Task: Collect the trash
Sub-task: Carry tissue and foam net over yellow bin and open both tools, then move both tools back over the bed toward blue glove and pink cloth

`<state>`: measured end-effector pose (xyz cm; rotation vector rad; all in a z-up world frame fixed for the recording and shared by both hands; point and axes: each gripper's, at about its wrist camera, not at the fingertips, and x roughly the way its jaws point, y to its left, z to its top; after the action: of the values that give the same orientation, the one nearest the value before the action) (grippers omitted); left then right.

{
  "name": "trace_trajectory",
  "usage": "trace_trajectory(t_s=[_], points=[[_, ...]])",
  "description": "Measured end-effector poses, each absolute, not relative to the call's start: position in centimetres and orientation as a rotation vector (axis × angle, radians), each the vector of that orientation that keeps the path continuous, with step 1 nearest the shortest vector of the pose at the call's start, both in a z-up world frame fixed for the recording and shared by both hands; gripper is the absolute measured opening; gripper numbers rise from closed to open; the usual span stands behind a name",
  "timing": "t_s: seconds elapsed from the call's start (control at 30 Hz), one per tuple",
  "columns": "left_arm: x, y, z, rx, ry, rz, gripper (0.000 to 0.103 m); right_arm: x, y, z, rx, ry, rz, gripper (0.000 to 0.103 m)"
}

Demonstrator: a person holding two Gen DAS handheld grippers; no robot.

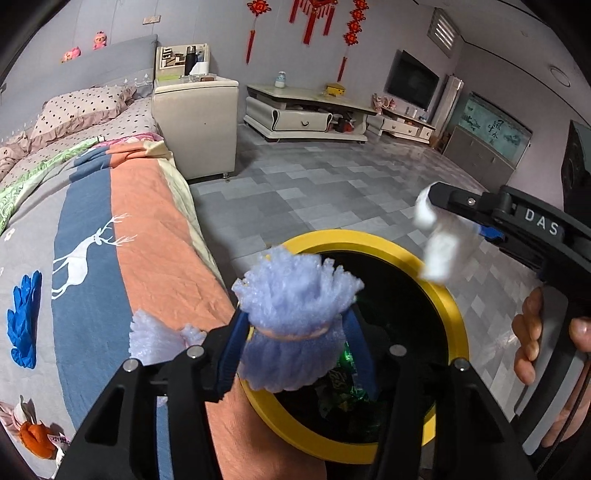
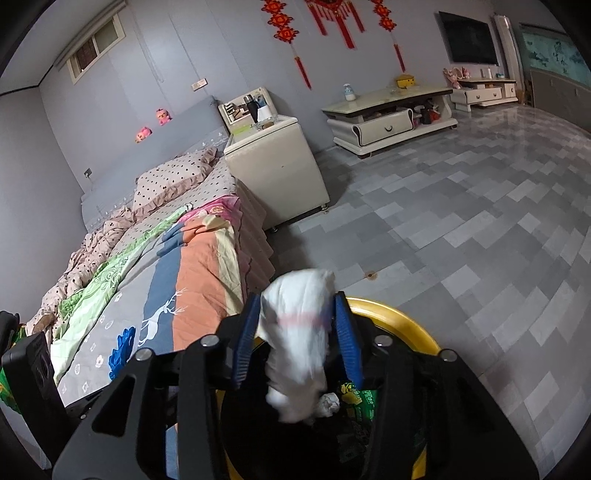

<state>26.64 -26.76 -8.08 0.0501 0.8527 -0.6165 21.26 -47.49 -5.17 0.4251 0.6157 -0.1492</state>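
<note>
Trash hangs over the yellow-rimmed bin [image 1: 448, 306] beside the bed [image 1: 140, 236] — left gripper [image 1: 295, 332] clamps a lilac foam wad [image 1: 291, 314], upright. Right gripper [image 2: 295, 325] pinches white crumpled paper [image 2: 299, 332], long axis pointing down into the bin.

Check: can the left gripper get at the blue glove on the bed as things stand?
Probably not yet: the left gripper is shut on the purple foam net over the bin. The blue glove lies unobstructed.

This looks like a bedroom in a home: a bed with a striped deer blanket [image 2: 184, 280], red knot wall decorations [image 2: 325, 18], a black wall television [image 2: 467, 38].
</note>
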Motion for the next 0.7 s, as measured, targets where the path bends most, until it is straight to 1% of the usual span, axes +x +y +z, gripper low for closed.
trace_trajectory(t_s=[0.03,0.1,0.17,0.3,0.5,0.7], points=[[26.6,-26.7,-8.1,0.047,0.853,-0.619,0.054,21.2,-47.5,-5.1,0.424,0.613,-0.155,0.047],[26.4,-26.6,-7.9,0.045,0.849,-0.619,0.066,21.1,-47.6,-5.1,0.423,0.610,-0.166,0.051],[26.2,-26.4,-7.8,0.039,0.841,-0.614,0.075,20.7,-47.7,-5.0,0.427,0.605,-0.176,0.053],[25.9,-26.0,-7.6,0.048,0.819,-0.594,0.086,20.2,-48.1,-5.0,0.443,0.600,-0.186,0.056],[25.5,-24.9,-6.8,0.045,0.787,-0.567,0.090,19.6,-47.7,-4.7,0.449,0.603,-0.175,0.059],[25.2,-22.7,-6.0,0.047,0.755,-0.527,0.091,19.4,-46.1,-4.0,0.438,0.599,-0.145,0.065]])
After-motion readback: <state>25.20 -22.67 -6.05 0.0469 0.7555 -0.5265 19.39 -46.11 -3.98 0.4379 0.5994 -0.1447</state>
